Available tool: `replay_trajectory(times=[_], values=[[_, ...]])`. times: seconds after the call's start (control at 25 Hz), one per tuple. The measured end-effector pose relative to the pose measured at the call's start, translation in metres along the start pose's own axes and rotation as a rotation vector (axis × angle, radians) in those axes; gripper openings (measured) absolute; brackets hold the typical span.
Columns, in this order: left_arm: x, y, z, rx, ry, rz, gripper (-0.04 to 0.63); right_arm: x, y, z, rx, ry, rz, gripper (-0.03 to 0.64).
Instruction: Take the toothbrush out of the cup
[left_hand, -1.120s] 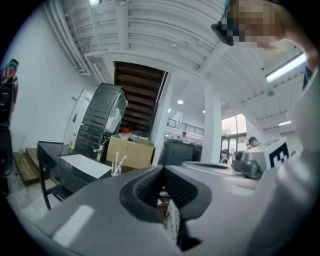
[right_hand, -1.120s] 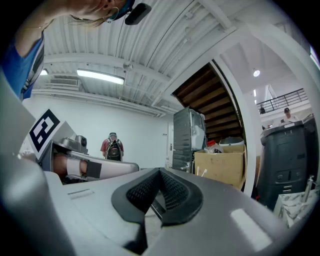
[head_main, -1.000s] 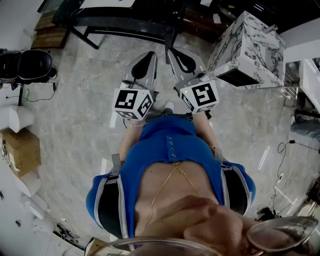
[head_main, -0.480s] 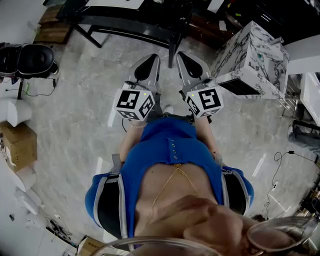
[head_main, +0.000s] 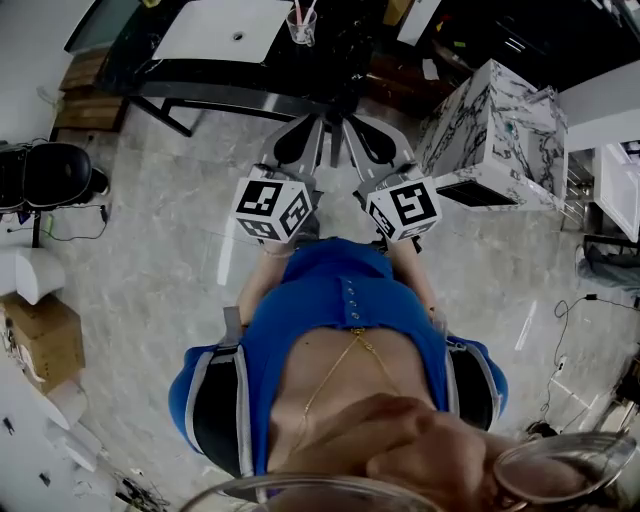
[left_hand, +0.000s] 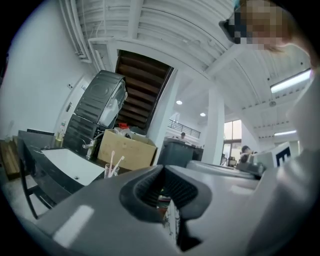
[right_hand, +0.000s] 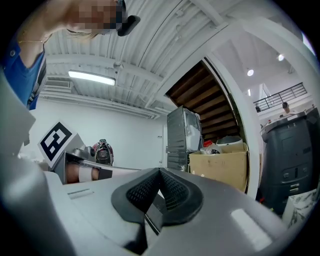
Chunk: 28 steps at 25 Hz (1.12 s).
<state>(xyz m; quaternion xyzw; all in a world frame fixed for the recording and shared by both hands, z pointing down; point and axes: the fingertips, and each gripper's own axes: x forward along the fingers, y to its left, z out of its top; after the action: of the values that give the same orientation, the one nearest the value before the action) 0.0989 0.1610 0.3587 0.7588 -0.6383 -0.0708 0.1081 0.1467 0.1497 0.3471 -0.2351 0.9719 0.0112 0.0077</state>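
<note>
One dark worktop (head_main: 190, 78) lies ahead, well apart from the left tool (head_main: 300, 140) and right tool (head_main: 372, 140), both level, jaws pressed together on nothing. Beside its white basin (head_main: 215, 30) stands the clear cup (head_main: 300, 26), with the toothbrush (head_main: 309, 10) leaning inside. A good approach likely opens one tool wide above the rim, pinches the handle alone and lifts straight up, leaving the cup standing.

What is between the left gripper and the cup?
Nothing stands there: only a bare stretch of dark table separates the left gripper from the cup, as the head view shows.
</note>
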Motion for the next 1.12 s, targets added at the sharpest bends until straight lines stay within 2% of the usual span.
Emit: replay_trajectory(times=[0.28, 0.64, 1.12], values=[[0.043, 0.047, 0.022, 0.009, 0.006, -0.047, 0.003, 0.064, -0.024, -0.001, -0.003, 0.02, -0.048, 0.002], [0.061, 0.098, 0.031, -0.005, 0.016, -0.11, 0.003, 0.131, -0.031, -0.008, 0.004, 0.011, -0.074, 0.002], [0.078, 0.143, 0.035, -0.016, 0.042, -0.091, 0.003, 0.184, -0.049, -0.017, 0.019, 0.042, -0.089, 0.002]])
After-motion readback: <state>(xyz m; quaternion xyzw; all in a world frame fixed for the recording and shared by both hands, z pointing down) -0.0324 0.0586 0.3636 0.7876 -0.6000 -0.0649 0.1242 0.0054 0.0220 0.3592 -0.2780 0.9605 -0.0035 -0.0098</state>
